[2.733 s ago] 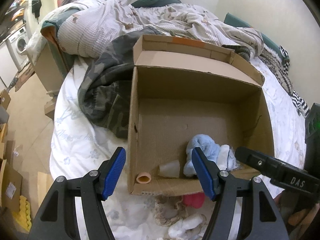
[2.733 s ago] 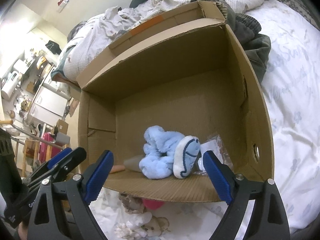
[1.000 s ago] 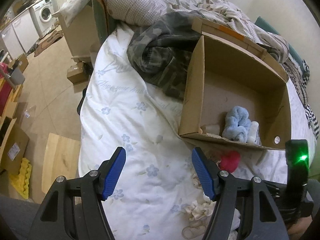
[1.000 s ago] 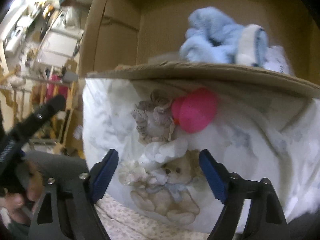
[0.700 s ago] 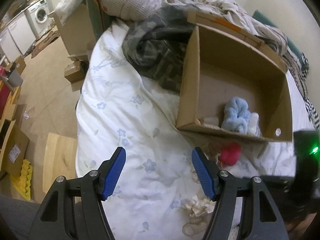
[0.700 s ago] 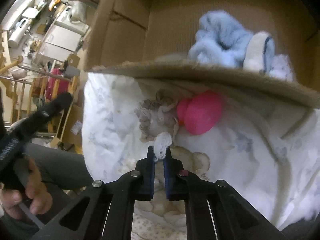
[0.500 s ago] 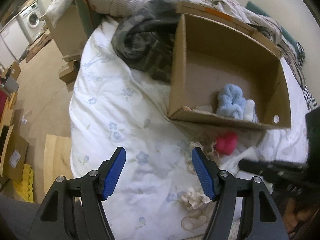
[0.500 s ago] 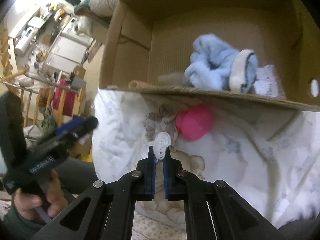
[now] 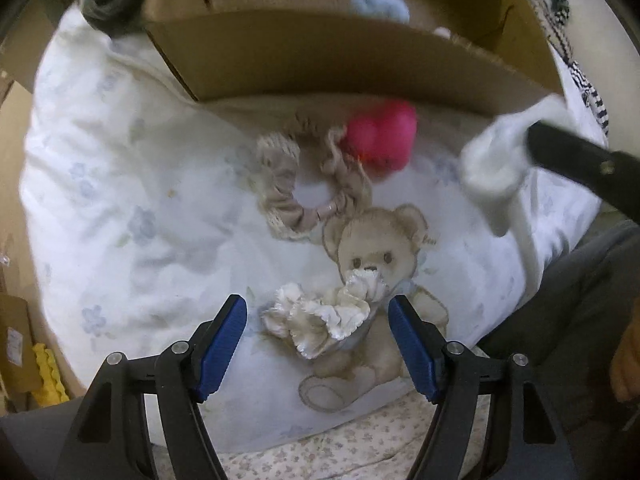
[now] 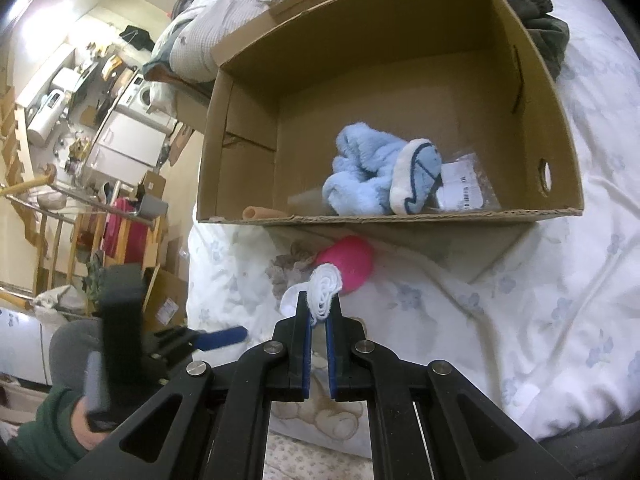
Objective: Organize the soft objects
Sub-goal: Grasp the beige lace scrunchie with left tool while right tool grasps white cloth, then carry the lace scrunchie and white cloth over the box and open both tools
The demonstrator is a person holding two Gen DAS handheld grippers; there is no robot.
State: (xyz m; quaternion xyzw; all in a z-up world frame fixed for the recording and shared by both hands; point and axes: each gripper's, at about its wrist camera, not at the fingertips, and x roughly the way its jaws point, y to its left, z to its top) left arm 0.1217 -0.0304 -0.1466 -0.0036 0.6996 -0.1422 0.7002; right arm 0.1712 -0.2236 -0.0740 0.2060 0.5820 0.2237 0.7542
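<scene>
My right gripper (image 10: pixel 318 322) is shut on a white sock (image 10: pixel 325 292), lifted above the bed in front of the cardboard box (image 10: pixel 400 218); the left wrist view shows that sock (image 9: pixel 496 164) dangling at the right. My left gripper (image 9: pixel 318 330) points down over a cream frilly scrunchie (image 9: pixel 324 316), its jaws opening and standing wide of it on both sides. A pink soft toy (image 9: pixel 380 140) and a beige scrunchie (image 9: pixel 288 196) lie by the box's near wall. A blue fluffy slipper (image 10: pixel 380 180) lies inside the box.
The white duvet (image 9: pixel 120 200) has a teddy bear print (image 9: pixel 376 256). A packet (image 10: pixel 464 188) and a tan tube (image 10: pixel 258 213) lie in the box. Dark clothes (image 10: pixel 536 8) are heaped behind it. Off the bed's left edge are floor boxes (image 9: pixel 16 340) and shelves (image 10: pixel 80 220).
My right gripper closed on the white sock and lifted it toward the box. My left gripper dropped and tilted down from a high view of the bed to just over the cream scrunchie.
</scene>
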